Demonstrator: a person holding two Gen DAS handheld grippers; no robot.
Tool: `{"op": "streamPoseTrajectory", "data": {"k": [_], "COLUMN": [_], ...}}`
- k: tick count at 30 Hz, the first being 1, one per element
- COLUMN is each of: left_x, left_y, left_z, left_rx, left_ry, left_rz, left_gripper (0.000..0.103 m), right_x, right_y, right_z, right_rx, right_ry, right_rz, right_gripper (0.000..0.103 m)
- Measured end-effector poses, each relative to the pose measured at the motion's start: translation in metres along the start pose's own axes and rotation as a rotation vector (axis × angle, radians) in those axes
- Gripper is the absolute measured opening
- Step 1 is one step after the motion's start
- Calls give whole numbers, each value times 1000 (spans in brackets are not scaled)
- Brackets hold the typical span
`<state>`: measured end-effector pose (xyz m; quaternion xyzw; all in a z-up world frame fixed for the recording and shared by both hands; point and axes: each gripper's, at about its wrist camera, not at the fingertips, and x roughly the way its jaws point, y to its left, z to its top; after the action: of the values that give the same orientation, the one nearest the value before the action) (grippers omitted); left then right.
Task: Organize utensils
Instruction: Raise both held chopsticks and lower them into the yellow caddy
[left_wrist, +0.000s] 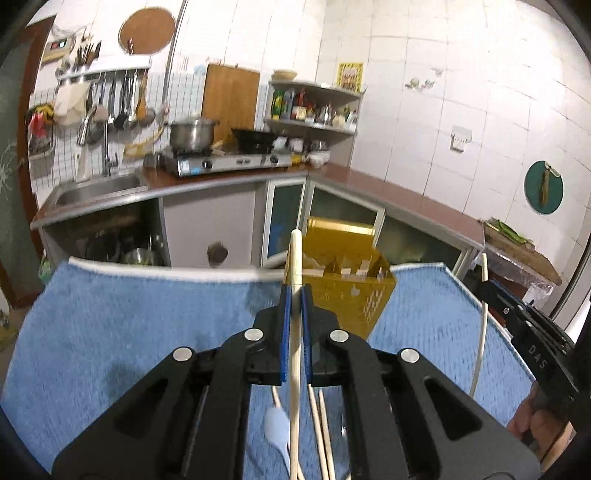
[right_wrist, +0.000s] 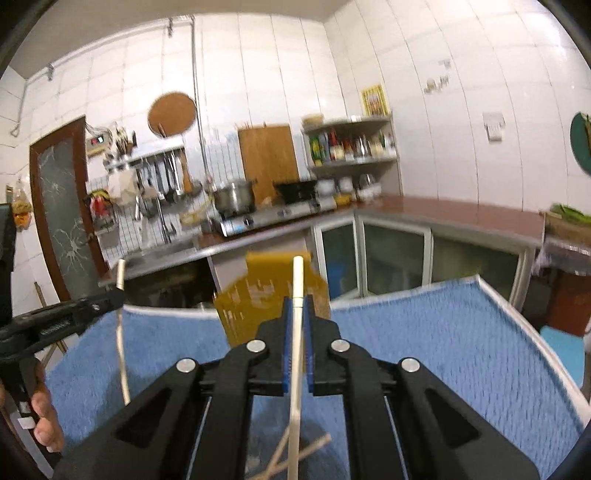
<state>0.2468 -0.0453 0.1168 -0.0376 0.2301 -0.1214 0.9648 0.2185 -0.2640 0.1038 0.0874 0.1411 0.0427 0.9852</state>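
Observation:
My left gripper (left_wrist: 294, 291) is shut on a pale chopstick (left_wrist: 295, 258) that points up past its tips. My right gripper (right_wrist: 298, 304) is shut on a second pale chopstick (right_wrist: 297, 280). Both are held above a blue towel (left_wrist: 147, 314). An amber see-through utensil holder (left_wrist: 343, 269) with compartments stands at the towel's far edge, just beyond both grippers; it also shows in the right wrist view (right_wrist: 255, 295). A white spoon (left_wrist: 276, 428) and more chopsticks (left_wrist: 321, 435) lie on the towel below the left gripper. The right gripper shows at the right of the left wrist view (left_wrist: 495, 291).
Loose chopsticks (right_wrist: 295, 454) lie crossed on the towel (right_wrist: 443, 350) under the right gripper. Behind stand a kitchen counter (left_wrist: 406, 195) with a sink (left_wrist: 99, 188), a gas stove (left_wrist: 225, 160) with a pot, a spice shelf (left_wrist: 314, 107) and hanging ladles.

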Motion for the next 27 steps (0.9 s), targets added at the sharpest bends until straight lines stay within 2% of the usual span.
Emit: {"op": "streamPoseTrajectory", "data": {"k": [6, 12, 17, 27], "left_x": [2, 14, 38, 85], "left_y": [-12, -23, -23, -21], "left_z": [31, 59, 85, 135], "left_rx": [23, 48, 40, 0], "left_ry": [-75, -130, -158, -278], "left_rz": [-11, -11, -18, -18], "left_gripper": [4, 4, 4, 4], "right_x": [1, 13, 30, 80], "right_y": [9, 8, 3, -15], "right_z": [37, 64, 81, 104], "right_rx": [2, 3, 7, 46], "right_ry": [-101, -150, -180, -286], "right_rz": [8, 5, 4, 0], "right_gripper": [6, 6, 6, 6]}}
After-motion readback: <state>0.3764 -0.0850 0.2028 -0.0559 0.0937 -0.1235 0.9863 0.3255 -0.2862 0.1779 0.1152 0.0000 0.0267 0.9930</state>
